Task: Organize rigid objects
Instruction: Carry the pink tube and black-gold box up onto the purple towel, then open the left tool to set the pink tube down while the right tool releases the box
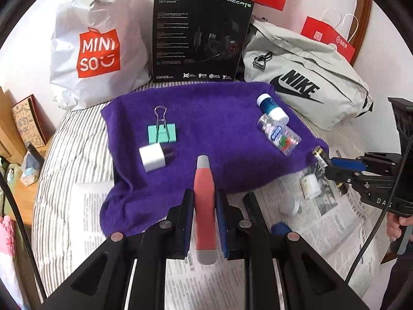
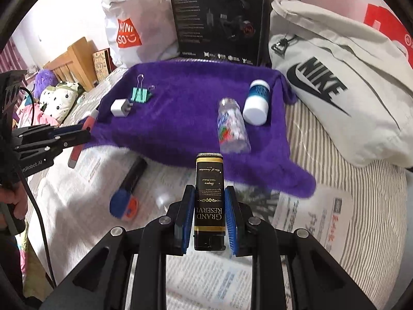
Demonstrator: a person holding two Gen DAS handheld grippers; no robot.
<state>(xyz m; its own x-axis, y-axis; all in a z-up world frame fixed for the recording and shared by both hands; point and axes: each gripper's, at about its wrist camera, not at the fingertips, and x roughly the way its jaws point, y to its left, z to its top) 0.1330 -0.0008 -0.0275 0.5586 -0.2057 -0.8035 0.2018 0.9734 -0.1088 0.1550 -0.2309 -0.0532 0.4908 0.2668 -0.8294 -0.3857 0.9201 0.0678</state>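
Note:
My left gripper point(image 1: 205, 193) is shut on a coral-and-grey pen-shaped tool point(image 1: 205, 206), held above the near edge of a purple towel point(image 1: 219, 118). My right gripper point(image 2: 209, 191) is shut on a black lighter with gold lettering point(image 2: 209, 196). On the towel lie a teal binder clip point(image 1: 162, 131), a white plug adapter point(image 1: 152, 159), a blue-and-white bottle point(image 1: 272, 107) and a clear bottle point(image 1: 280, 134). A black marker with a blue-and-orange end point(image 2: 127, 191), a small white bottle point(image 1: 309, 186) and a white cap point(image 1: 290, 205) rest on newspaper point(image 2: 232, 279).
Behind the towel stand a white Miniso bag point(image 1: 98, 51), a black headset box point(image 1: 198, 36) and a grey Nike bag point(image 1: 309, 82). A red paper bag point(image 1: 327, 38) is at the back right. A wooden bedside stand point(image 1: 18, 180) is left of the striped bed point(image 1: 64, 168).

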